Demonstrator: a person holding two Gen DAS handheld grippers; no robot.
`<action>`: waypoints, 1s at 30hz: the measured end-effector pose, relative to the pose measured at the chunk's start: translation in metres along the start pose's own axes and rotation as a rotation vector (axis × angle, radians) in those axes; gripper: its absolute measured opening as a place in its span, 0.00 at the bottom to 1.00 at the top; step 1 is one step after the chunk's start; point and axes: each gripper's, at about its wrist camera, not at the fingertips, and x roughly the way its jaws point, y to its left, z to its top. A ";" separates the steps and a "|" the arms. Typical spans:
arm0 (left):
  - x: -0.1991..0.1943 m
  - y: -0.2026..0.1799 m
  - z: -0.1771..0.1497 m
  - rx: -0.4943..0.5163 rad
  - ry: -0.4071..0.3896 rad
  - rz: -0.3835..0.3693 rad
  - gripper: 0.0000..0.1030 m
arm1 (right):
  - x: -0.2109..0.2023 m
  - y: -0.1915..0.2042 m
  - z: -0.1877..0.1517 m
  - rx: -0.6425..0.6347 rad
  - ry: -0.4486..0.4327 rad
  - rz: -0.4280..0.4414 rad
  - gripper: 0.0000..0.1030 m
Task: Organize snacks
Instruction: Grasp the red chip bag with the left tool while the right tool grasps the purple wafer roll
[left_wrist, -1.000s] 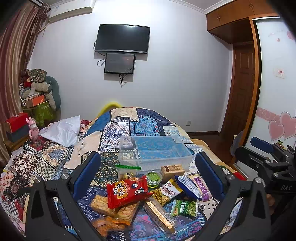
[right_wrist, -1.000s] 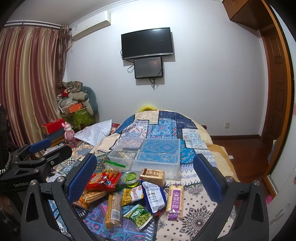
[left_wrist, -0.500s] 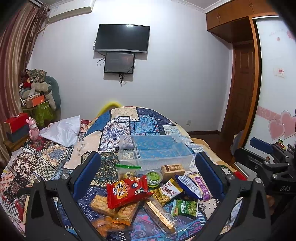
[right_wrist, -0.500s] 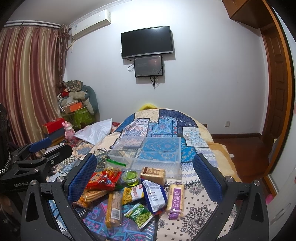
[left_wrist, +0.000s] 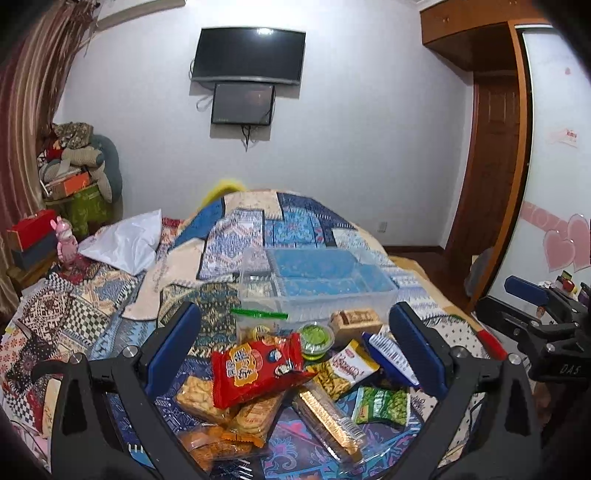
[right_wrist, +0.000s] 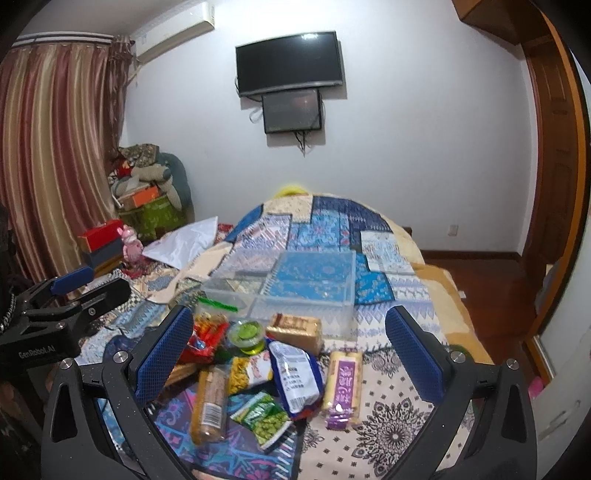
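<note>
A heap of snacks lies on the patterned bedspread: a red packet (left_wrist: 255, 365), biscuit packs (left_wrist: 199, 395), a green cup (left_wrist: 316, 338), a green pea bag (left_wrist: 382, 404), a blue-white bag (right_wrist: 295, 376) and a purple-label bar (right_wrist: 341, 386). Behind them stands a clear plastic bin (left_wrist: 317, 286), seen again in the right wrist view (right_wrist: 295, 291), with nothing visible inside. My left gripper (left_wrist: 293, 347) hovers open above the red packet. The right gripper (right_wrist: 288, 350) is open over the blue-white bag. Neither holds anything.
A white pillow (left_wrist: 125, 243) lies left on the bed. Boxes and a pink toy (left_wrist: 64, 245) sit by the curtain. A wooden door (left_wrist: 487, 166) and floor are right of the bed. The other gripper shows at each view's edge (left_wrist: 546, 328) (right_wrist: 55, 317).
Both cameras have tipped slightly downward toward the snacks and the right view has drifted a little closer. No snack has moved, and both grippers stay open.
</note>
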 end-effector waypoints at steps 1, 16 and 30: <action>0.005 0.001 -0.002 0.002 0.015 -0.001 0.95 | 0.004 -0.003 -0.002 0.006 0.015 0.000 1.00; 0.091 0.028 -0.043 -0.049 0.299 0.026 0.83 | 0.054 -0.057 -0.046 0.109 0.268 -0.033 0.75; 0.129 0.031 -0.067 -0.045 0.370 0.015 0.98 | 0.091 -0.069 -0.068 0.158 0.385 0.000 0.62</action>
